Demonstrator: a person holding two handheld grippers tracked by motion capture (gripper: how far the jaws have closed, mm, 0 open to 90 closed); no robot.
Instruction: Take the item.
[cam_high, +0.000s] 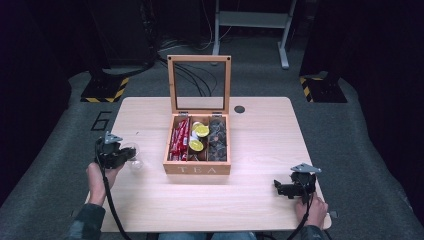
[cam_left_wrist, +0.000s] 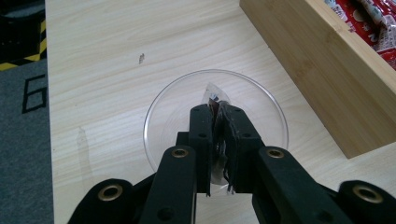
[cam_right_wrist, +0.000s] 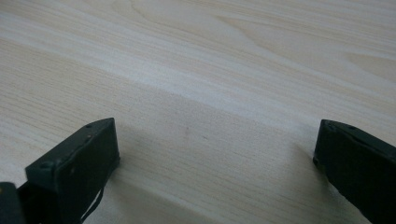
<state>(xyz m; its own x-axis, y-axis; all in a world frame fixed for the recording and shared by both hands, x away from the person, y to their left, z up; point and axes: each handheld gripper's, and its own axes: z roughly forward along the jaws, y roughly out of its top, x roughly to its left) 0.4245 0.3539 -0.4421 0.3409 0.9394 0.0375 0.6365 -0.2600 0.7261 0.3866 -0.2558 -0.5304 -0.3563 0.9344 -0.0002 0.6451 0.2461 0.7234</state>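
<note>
The left gripper (cam_left_wrist: 219, 140) is clamping its two black jaws tight on a small dark packet (cam_left_wrist: 219, 112), a flat, crinkly sachet with a clear foil edge poking up past the tips, and it is hanging directly over a clear glass bowl (cam_left_wrist: 161, 100) that is sitting on the wooden table (cam_left_wrist: 116, 42) just left of the tea box (cam_high: 196, 168). The packet is looking very light and soft, the kind of thing that bends and slips rather than breaks, so it is being pinched across its flat faces near the middle, which seems the sensible hold; a grip at the loose foil edge would likely let it twist or slide out. The bowl, by contrast, is looking smooth, hard and fragile, and I judge it would skid on the tabletop if the jaws knocked its rim. The right gripper (cam_right_wrist: 215, 149) is resting low over bare table near the front right corner, its jaws standing wide apart with nothing between them, well apart from the box. In the high view the tea box is standing at the centre of the table with its glazed lid (cam_high: 199, 85) upright, holding red sachets (cam_high: 178, 139) in the left compartment, yellow-topped pods (cam_high: 199, 136) in the middle and dark packets (cam_high: 217, 140) on the right.
</note>
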